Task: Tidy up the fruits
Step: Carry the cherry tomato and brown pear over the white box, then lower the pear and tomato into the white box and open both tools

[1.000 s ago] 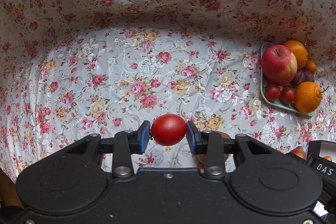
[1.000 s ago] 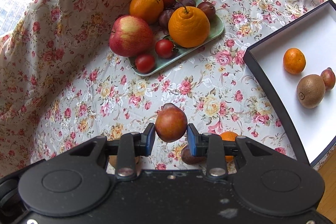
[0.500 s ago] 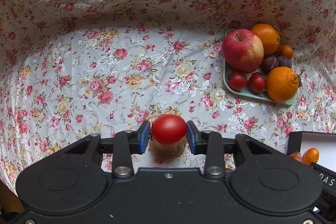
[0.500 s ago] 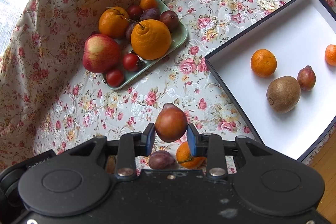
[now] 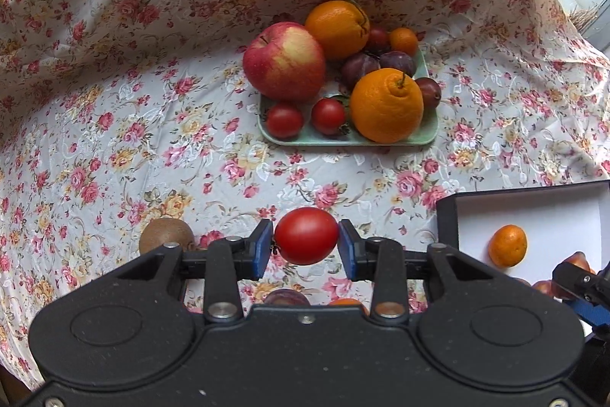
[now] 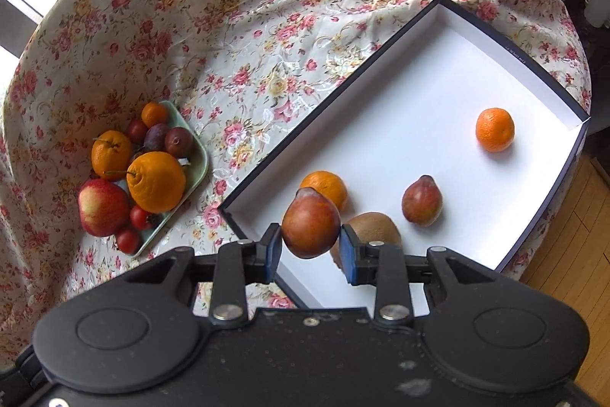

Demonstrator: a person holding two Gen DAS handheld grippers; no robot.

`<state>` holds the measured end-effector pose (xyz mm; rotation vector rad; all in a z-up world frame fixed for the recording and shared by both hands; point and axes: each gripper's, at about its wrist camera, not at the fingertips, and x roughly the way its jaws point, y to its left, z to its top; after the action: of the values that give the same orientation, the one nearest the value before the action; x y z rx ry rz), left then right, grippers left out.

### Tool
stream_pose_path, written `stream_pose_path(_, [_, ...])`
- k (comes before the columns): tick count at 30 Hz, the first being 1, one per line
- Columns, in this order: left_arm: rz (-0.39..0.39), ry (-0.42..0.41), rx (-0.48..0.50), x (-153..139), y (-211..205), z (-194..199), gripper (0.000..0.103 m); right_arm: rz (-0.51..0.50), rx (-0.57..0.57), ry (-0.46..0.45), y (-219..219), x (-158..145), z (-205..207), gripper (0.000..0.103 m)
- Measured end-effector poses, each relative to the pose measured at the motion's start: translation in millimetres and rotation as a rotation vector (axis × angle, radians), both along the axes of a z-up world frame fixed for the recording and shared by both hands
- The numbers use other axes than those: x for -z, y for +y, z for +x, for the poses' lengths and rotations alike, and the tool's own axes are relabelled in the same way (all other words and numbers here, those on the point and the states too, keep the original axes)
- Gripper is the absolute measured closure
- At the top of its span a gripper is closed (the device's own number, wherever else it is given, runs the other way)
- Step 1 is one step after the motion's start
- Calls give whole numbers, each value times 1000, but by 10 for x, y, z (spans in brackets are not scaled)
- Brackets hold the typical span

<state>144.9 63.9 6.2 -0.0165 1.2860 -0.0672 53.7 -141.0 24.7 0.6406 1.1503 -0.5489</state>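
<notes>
Left gripper (image 5: 306,242): closed on a red tomato (image 5: 306,240), blue pads pressed to both sides, held above the floral tablecloth (image 5: 152,124). Kiwi (image 5: 166,234) on the cloth just left of the left finger. Ahead, green tray (image 5: 419,136) loaded with apple (image 5: 284,61), two oranges, plums and two small tomatoes. Dark-walled white box (image 5: 446,216) at right, mandarin (image 5: 508,245) inside.

Right gripper (image 6: 310,241): closed on a reddish-brown plum (image 6: 310,227), carried over the near corner of the box (image 6: 514,52). Inside the box: two mandarins, one kiwi partly hidden behind the right finger, one reddish plum (image 6: 422,201). Green tray (image 6: 200,163) well to the left.
</notes>
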Motion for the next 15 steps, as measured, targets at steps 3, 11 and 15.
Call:
stream_pose_path(3, [3, -5, 53, 11, -292, -37, 58, 4, 66, 0, -293, -31, -114, 70])
stream_pose_path(11, [5, -16, 192, 54, -1040, -173, 58, -30, 153, 12, -897, -37, -391, 70])
stream_pose_path(15, [-2, -21, 245, 85, -1410, -220, 58, -62, 173, 37, -1116, 10, -511, 70])
